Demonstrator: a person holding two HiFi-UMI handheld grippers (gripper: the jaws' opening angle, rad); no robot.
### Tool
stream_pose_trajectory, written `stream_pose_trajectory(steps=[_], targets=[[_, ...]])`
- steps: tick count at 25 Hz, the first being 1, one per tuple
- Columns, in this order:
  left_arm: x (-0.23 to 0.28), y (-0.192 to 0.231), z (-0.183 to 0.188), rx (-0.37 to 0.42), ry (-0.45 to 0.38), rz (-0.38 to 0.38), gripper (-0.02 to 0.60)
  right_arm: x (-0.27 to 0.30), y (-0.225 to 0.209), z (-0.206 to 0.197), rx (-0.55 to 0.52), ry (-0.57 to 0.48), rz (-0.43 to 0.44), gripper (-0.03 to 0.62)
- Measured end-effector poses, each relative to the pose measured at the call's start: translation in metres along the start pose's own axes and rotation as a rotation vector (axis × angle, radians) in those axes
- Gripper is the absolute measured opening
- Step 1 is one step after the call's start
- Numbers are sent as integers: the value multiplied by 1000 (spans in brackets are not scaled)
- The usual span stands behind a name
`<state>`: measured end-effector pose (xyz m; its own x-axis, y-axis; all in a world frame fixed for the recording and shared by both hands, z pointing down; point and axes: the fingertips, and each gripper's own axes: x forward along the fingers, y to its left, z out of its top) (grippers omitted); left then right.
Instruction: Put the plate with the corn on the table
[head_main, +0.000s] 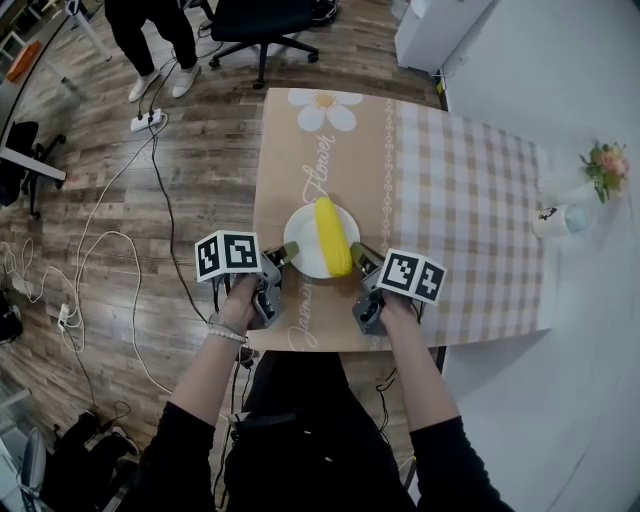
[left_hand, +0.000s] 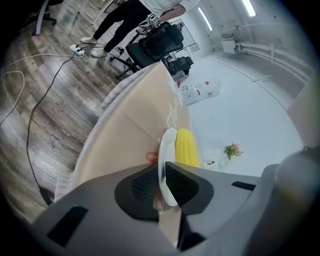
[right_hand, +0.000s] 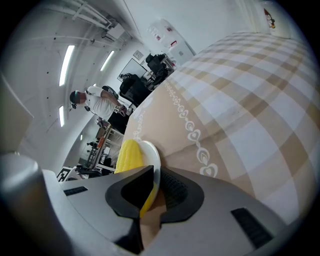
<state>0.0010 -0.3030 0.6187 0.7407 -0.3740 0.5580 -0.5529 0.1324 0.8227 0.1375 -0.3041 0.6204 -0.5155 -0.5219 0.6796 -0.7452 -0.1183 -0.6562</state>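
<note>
- My left gripper (head_main: 283, 255) sits at the left rim of the plate (head_main: 300, 245). Its jaws stand narrow but slack: the rim is between them, with a sliver of cloth showing beside one pad, so nothing is squeezed on that side.
- My right gripper (head_main: 360, 257) is on the plate's right rim with its jaws clamped onto the edge. The upper jaw is just beside the corn (head_main: 331, 237).
- The plate looks to be resting on the table (head_main: 470, 200), close to the near edge. I can't tell whether its right side is fully down.
- Biggest worry: one side is loose and the other is pinched. If my right hand lifts or tugs now, I'd expect the plate to pivot and the corn to roll toward the plate's left rim.
- If I back the left gripper away with its lower jaw under the rim, it could drag the plate toward me, and the table edge is near.
- Opening the right jaws carelessly could nudge the corn, since that upper jaw is so close to it.
- A jaw catching the tablecloth (head_main: 330, 150) under the plate could bunch it and shift the plate.
- The plate holds one yellow corn cob and nothing else. The cob runs from the plate's far rim to its near rim, a little right of centre.
- Well off to the plate's right stands a small cup (head_main: 552, 220), and I can't see what is in it.
- Just beyond the cup, farther from the plate, are some flowers (head_main: 605, 165).
</note>
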Motion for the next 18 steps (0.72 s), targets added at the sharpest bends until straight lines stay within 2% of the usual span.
stream_pose_trajectory(steps=[6,12,16,18], targets=[[-4,-6,0,10,2,-2,117,-1,0,1,-11,1,-4,69],[-18,5,4,10,-24,18,124,-1,0,1,-35,2,-11,69],[-23,9,2,41,-31,44,123,-2,1,1,-50,-6,-17,71],[-25,10,1,54,-40,52,99,-2,1,1,-63,-10,-24,71]])
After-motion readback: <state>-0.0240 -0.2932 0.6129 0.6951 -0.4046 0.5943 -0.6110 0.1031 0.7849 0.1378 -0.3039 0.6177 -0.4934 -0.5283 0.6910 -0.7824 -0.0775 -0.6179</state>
